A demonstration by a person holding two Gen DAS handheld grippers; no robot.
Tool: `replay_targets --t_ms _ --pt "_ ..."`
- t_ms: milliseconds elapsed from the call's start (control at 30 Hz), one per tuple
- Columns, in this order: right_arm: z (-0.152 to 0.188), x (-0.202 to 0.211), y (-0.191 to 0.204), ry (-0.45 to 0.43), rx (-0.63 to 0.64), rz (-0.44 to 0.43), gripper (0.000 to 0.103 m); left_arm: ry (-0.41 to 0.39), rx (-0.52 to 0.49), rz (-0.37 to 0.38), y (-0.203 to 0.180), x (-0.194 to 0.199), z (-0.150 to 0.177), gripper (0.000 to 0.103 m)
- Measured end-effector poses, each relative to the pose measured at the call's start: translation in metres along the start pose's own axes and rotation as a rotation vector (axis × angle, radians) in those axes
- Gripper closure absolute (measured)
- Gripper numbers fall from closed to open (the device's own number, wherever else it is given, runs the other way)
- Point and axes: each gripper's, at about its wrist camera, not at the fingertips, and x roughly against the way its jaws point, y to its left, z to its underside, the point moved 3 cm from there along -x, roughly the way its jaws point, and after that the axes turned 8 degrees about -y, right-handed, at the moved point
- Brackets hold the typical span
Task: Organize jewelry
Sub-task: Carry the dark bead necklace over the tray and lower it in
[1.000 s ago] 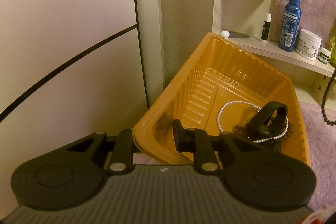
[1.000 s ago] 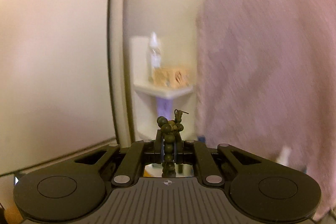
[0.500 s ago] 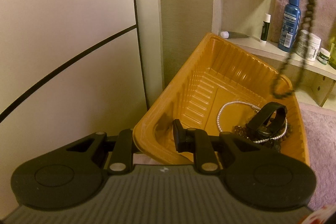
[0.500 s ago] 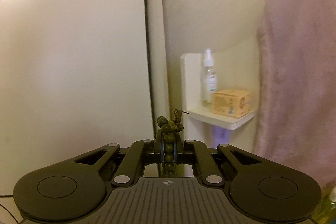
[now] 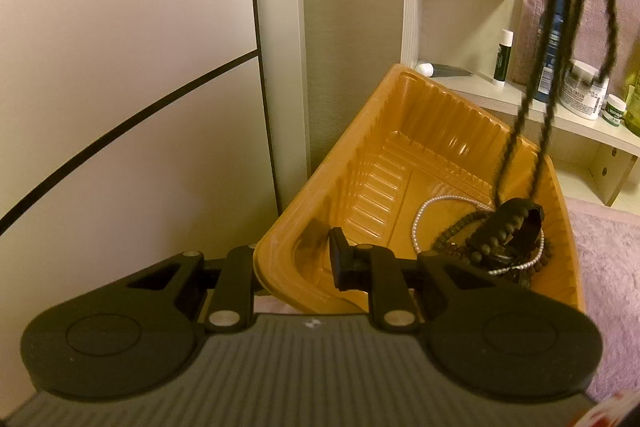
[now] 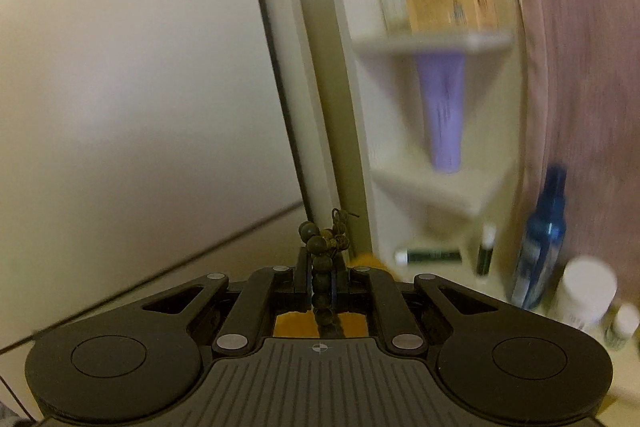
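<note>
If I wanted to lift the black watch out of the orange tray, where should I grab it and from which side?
Grip the arched strap of the black watch at its top, coming from above. The band stands up as a loop over the pearl strand and dark beads, so its crown is the freest part. The orange tray walls and the bead string hanging from the right gripper crowd the sides.

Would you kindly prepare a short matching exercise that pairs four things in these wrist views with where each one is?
Things:
1. orange tray
2. dark bead strand
3. pearl necklace
4. blue spray bottle

Places:
A. standing on the shelf
B. lying inside the tray
C. clamped at its rim by the left gripper
D. pinched in the right gripper, hanging down into the tray

Pairs: 1-C, 2-D, 3-B, 4-A
</note>
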Motion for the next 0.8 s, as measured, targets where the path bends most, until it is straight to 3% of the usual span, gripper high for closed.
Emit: replay_targets --t_ms 600,733,800 --pt "0.045 -0.02 -0.016 0.115 -0.041 0.007 0.092 0.002 -0.002 0.001 0.001 -0.001 0.0 0.085" --pt "0.052 -0.018 -0.019 0.125 -0.047 0.017 0.059 0.003 -0.001 0.0 0.001 -0.001 -0.001 0.085" --pt "0.053 -0.016 -0.021 0.12 -0.052 0.023 0.054 0.003 -0.001 0.001 0.001 -0.001 0.0 0.085"
